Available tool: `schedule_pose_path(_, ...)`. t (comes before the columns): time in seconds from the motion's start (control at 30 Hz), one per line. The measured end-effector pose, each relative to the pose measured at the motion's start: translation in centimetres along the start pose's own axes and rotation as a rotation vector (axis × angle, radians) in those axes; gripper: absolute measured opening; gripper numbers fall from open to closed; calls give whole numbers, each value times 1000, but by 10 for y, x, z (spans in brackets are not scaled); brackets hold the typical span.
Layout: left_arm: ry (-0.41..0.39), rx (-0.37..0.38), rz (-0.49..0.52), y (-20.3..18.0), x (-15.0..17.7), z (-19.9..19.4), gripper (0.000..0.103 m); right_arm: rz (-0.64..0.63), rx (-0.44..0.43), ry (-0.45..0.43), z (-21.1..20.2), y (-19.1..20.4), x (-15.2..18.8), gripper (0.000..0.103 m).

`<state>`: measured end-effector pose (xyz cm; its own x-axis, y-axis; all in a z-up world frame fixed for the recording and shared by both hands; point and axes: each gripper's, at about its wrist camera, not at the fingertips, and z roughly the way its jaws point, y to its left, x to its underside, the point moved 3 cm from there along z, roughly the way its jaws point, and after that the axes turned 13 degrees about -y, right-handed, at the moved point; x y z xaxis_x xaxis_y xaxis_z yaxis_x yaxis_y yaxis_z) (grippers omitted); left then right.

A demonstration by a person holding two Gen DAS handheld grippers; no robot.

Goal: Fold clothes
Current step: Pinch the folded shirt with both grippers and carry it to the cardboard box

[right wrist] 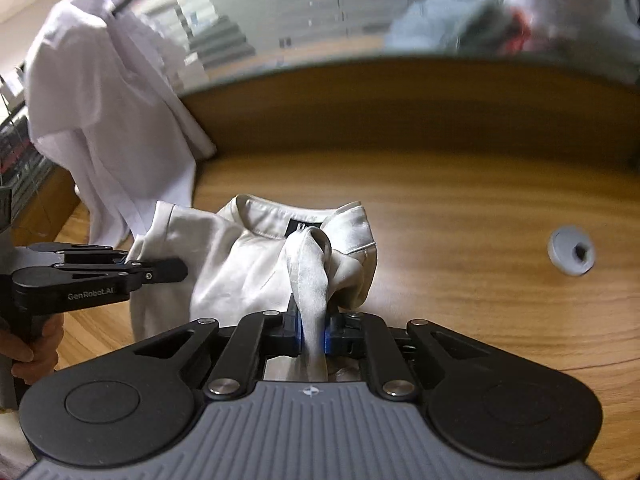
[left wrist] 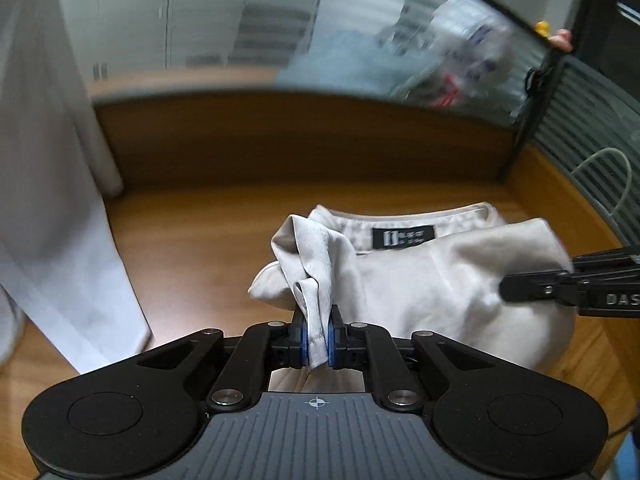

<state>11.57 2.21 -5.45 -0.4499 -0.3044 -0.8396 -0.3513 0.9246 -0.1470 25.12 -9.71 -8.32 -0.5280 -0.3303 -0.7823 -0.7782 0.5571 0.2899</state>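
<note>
Currently we have the cream satin blouse with a black neck label [left wrist: 432, 280] at frame centre on the wooden desk [left wrist: 192, 232] — left gripper [left wrist: 317, 338] clamped on a bunched fabric strip, right gripper [right wrist: 313, 330] likewise pinching a twisted fold. White shirt [right wrist: 108, 112] hangs upper left — blurry.

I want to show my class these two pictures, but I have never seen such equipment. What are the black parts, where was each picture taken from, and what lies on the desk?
No robot here: a person holds a hand-held two-finger clamp in each hand. Each picture comes from a camera on one clamp, looking along its fingers. The left gripper and the right gripper each pinch a bunched fold of the cream shirt, which lies on the wooden desk with its black neck label showing. A white garment hangs beside it.
</note>
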Motion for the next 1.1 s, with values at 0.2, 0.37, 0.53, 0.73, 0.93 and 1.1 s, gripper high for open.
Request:
schedule_pose_path(0.2, -162, 45, 151, -49, -48, -32, 11, 0, 99, -169, -75, 8, -21, 10)
schedule_pose_path(0.37, -248, 169, 223, -95, -73, -59, 10, 37, 214, -281, -147, 5, -30, 10)
schedule_pose_path(0.53, -282, 320, 260, -142, -89, -80, 10, 88, 327, -363, -225, -5, -25, 10)
schedule_pose_path(0.73, -288, 532, 311, -219, -89, -100, 10, 163, 490, -424, -331, -15, 6, 10)
schedule_pose_path(0.93, -264, 757, 409, -320, -70, -128, 10, 210, 684, -443, -438, -25, 44, 10)
schedule_pose_path(1.1, -256, 972, 449, -403, -54, -158, 10, 248, 877, -456, -527, -33, 81, 10)
